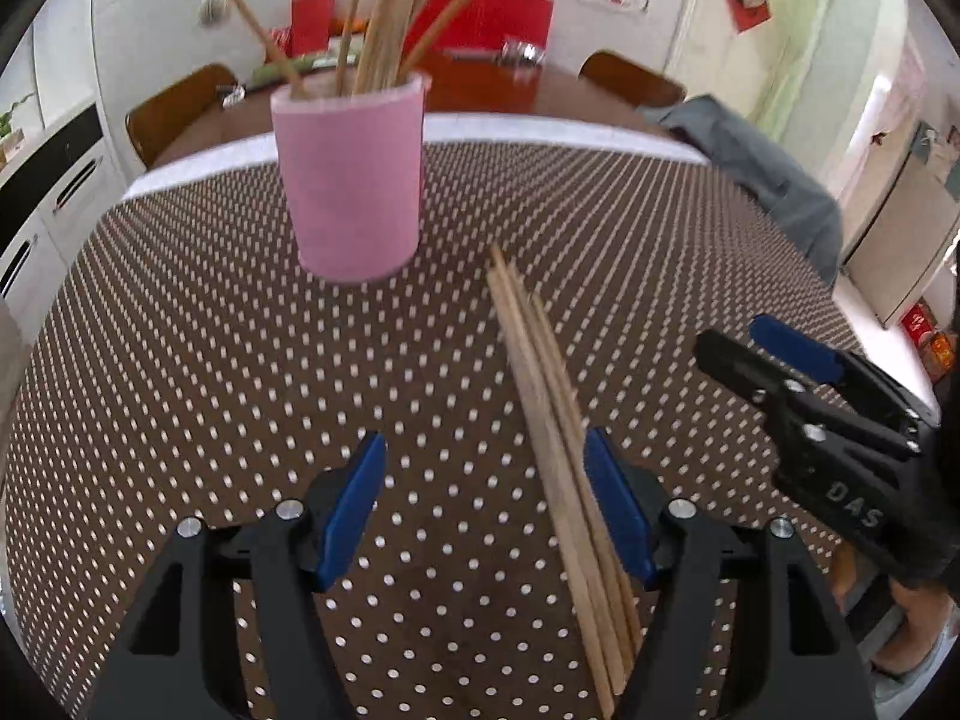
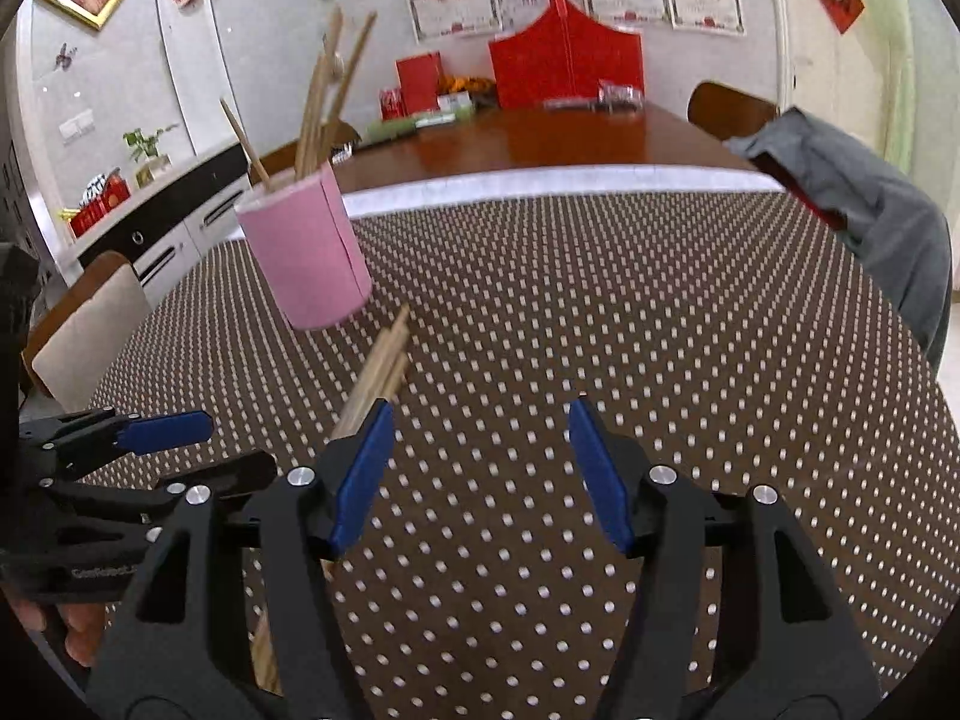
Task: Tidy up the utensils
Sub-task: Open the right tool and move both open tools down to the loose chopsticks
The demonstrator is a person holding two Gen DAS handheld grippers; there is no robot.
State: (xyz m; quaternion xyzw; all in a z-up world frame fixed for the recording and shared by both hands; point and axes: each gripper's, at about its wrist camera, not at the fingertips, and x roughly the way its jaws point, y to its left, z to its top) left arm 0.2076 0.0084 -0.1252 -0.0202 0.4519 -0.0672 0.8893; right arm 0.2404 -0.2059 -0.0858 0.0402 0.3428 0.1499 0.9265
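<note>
A pink cup [image 1: 351, 177] stands on the dotted brown tablecloth [image 1: 210, 360] and holds several wooden chopsticks [image 1: 384, 18]. A few loose wooden chopsticks [image 1: 552, 420] lie on the cloth in front of the cup. My left gripper [image 1: 483, 507] is open and empty; the loose chopsticks run just inside its right finger. My right gripper [image 2: 480, 468] is open and empty, with the loose chopsticks [image 2: 381, 360] passing behind its left finger. The cup [image 2: 306, 252] is at the left in the right wrist view. Each gripper shows in the other's view, the right [image 1: 774, 354] and the left [image 2: 180, 438].
A grey cloth [image 1: 762, 174] hangs at the table's right edge. A brown wooden table [image 2: 528, 138] with red boxes stands behind. Chairs [image 1: 180, 108] stand at the far side. A white cabinet [image 2: 162, 228] is at the left.
</note>
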